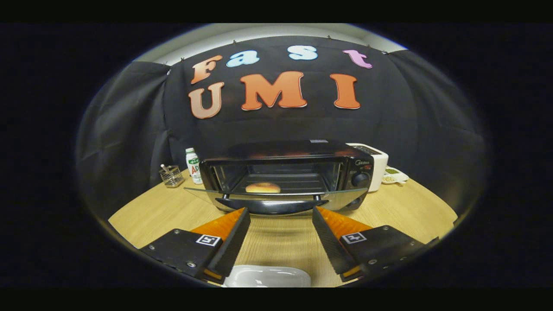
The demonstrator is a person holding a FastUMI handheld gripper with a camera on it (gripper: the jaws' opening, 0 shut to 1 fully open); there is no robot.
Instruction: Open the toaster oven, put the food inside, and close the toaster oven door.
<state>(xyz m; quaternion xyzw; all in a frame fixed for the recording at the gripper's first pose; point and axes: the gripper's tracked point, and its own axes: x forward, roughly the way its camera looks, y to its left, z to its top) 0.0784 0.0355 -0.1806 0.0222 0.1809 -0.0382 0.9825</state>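
Observation:
A black toaster oven (285,172) stands on the wooden table (402,207) with its glass door (276,196) folded down flat toward me. A round bun (263,187) lies on the rack inside, toward the left. The door's black handle (271,206) runs along its front edge, just ahead of my fingertips. My gripper (281,212) is open, its two orange-and-black fingers (235,229) spread wide with nothing between them. A white plate (268,276) lies on the table below, between the finger bases.
A white bottle with a green label (193,166) and a small glass holder (171,176) stand left of the oven. A white appliance (376,166) and a small dish with green bits (394,175) sit to its right.

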